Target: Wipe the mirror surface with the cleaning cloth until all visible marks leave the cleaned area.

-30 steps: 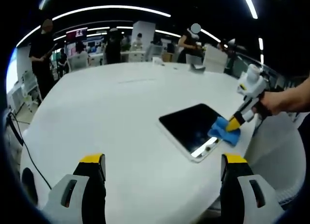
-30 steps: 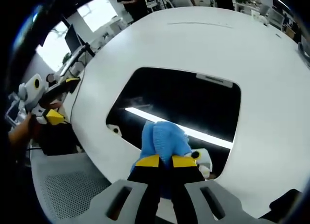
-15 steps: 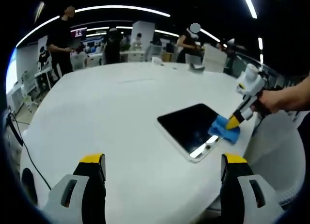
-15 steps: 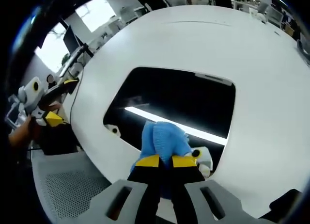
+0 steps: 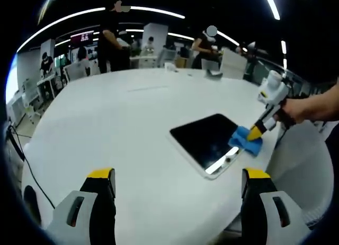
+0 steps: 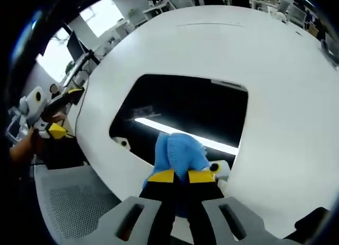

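A: Right, status. The mirror (image 6: 185, 117) lies flat on the white table (image 5: 116, 123), near the edge closest to the person. The right gripper (image 6: 179, 177) has its jaws closed tight on the blue cleaning cloth (image 6: 179, 154), which is bunched and pressed onto the mirror's near edge.

B: And the left gripper (image 5: 179, 176)?

A: Jaws wide apart, holding nothing, hovering over bare table well short of the mirror. In the left gripper view the right gripper (image 5: 257, 132) sits at the mirror's far corner with the cloth (image 5: 245, 142) under it.

B: How will the cloth handle?

A: Soft and limp, judging by the folds. The pinch is on a gathered wad, so the free part ahead of the tips does the wiping. That looks like the correct hold.

B: The mirror?

A: Thin, stiff, glossy, likely fragile. It reflects a ceiling light strip. It probably slides easily on that smooth table, so hard strokes risk pushing it toward the edge. Light pressure seems best. The left gripper could steady a corner if needed.

B: Marks left?

A: Cannot tell; the reflections hide any smudges.
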`<state>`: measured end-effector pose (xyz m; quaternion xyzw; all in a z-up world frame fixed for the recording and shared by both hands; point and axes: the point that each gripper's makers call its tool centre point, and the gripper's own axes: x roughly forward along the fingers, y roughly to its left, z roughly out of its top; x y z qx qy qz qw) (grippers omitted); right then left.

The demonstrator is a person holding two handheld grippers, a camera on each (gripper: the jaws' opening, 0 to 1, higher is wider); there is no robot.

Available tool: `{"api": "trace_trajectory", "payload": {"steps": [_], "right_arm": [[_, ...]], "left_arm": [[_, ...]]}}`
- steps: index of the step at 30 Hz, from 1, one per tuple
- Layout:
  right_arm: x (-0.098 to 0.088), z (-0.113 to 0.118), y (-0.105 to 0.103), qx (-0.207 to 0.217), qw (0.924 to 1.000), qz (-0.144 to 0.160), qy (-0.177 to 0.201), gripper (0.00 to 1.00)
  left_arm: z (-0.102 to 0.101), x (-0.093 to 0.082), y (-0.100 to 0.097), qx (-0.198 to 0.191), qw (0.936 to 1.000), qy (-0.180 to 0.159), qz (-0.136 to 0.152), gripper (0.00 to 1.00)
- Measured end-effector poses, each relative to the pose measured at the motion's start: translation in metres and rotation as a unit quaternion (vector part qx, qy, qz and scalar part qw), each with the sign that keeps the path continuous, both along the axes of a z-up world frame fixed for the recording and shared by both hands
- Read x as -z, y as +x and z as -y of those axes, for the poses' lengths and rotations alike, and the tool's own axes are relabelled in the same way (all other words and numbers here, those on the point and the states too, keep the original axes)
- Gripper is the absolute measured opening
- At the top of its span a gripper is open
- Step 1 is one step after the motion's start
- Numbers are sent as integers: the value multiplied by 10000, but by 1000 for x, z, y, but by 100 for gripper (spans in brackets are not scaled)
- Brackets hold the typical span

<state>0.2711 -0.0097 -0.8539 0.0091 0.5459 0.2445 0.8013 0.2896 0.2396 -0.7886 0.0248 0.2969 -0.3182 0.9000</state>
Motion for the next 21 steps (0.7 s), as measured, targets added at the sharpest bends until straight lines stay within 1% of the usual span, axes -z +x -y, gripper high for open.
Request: {"api": "trace_trajectory", "payload": {"steps": [21], "right_arm": [[1,16,0,87,9999,-18,-46,1]], "left_arm": [[1,3,-3,-18,10000,-27,-23,100]]}}
